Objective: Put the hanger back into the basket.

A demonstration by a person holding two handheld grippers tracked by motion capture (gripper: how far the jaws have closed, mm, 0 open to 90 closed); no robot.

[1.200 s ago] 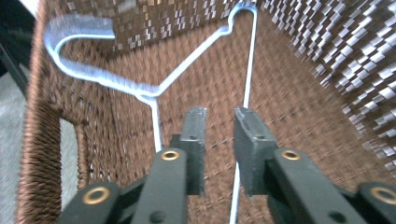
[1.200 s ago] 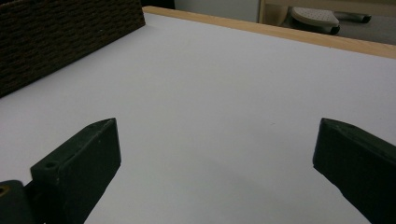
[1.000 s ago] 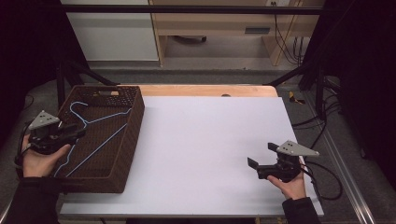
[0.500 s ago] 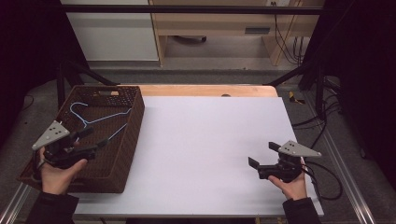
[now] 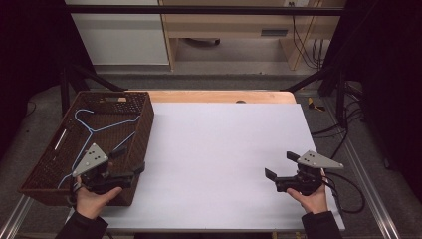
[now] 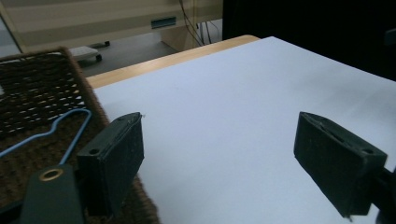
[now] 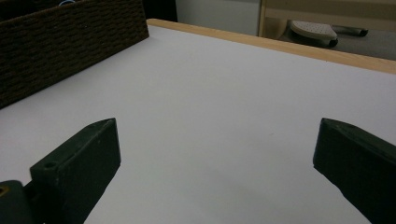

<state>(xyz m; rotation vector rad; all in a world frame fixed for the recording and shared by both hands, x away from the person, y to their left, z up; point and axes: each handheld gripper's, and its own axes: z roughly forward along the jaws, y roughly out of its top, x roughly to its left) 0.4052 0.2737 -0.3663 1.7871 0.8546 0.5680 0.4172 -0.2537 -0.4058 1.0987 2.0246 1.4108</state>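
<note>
High view: my left hand-held gripper [image 5: 128, 160] hangs at the near right corner of the wicker basket [image 5: 47, 172], its jaws having just been opening and now spread with nothing between them. The blue wire hanger [image 5: 92, 130] lies flat inside the basket. My right hand-held gripper [image 5: 278, 167], jaws likewise spread and empty, rests low over the white table [image 5: 219, 149], well apart from the basket.

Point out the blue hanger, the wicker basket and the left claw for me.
blue hanger [image 5: 92, 130]: high view, on the wire shoulder just below the hook.
wicker basket [image 5: 143, 130]: high view, on its right-hand wall.
left claw [image 5: 128, 162]: high view, midway between its open fingertips, over the basket's near right corner.
</note>
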